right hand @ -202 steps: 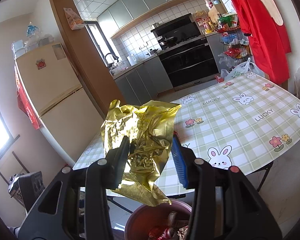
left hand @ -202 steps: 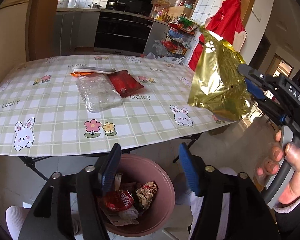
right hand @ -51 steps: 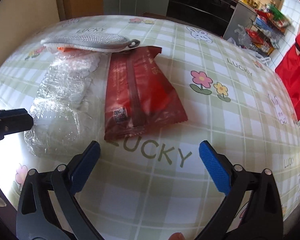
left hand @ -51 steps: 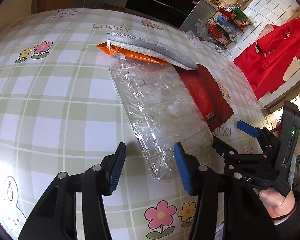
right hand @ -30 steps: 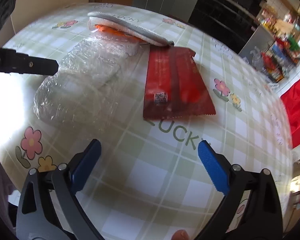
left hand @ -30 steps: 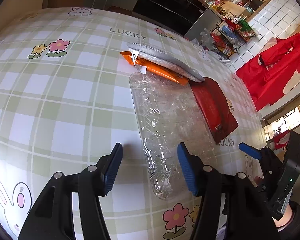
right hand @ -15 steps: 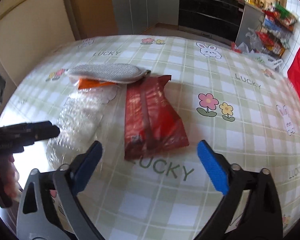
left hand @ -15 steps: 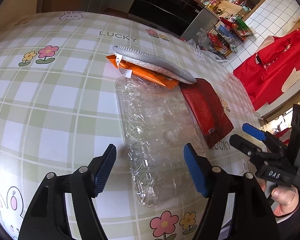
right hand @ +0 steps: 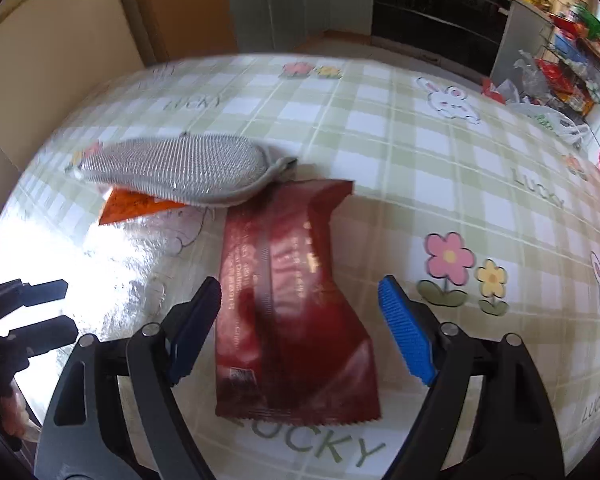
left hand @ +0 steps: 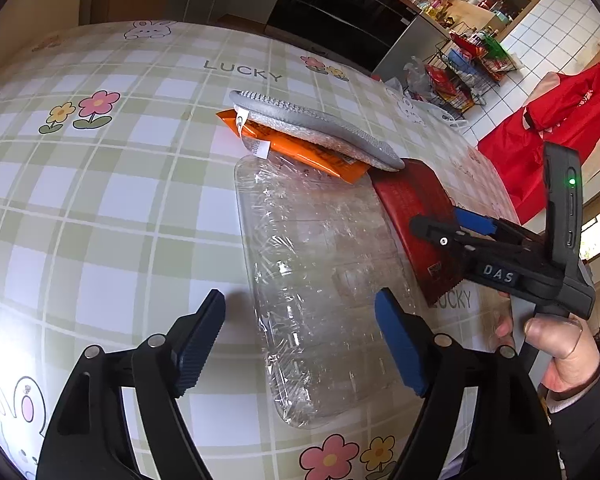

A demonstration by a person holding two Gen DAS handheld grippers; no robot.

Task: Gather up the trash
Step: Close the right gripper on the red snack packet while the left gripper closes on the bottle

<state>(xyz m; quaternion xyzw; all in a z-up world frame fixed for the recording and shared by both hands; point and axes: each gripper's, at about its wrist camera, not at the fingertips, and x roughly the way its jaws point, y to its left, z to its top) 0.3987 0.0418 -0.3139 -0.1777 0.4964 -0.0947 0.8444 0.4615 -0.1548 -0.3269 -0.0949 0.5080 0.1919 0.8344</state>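
A clear crumpled plastic wrapper (left hand: pixel 320 272) lies on the checked tablecloth (left hand: pixel 100 200). My left gripper (left hand: pixel 300 344) is open and straddles its near end just above it. A dark red snack packet (right hand: pixel 288 304) lies to its right; it also shows in the left wrist view (left hand: pixel 416 204). My right gripper (right hand: pixel 300 328) is open and empty, with its jaws on either side of the packet. In the left wrist view the right gripper (left hand: pixel 452 226) hovers over the packet. An orange packet (left hand: pixel 300 148) lies under a grey mesh pad (left hand: pixel 312 128).
The grey mesh pad (right hand: pixel 180 168) and orange packet (right hand: pixel 132 204) sit at the far end of the trash. A wire rack with groceries (left hand: pixel 468 64) and a red garment (left hand: pixel 560 120) stand beyond the table. Dark kitchen cabinets (right hand: pixel 432 0) are behind.
My right gripper has moved in low over the red packet, which now lies between its jaws. My left gripper has come closer to the clear wrapper. Both stay open.
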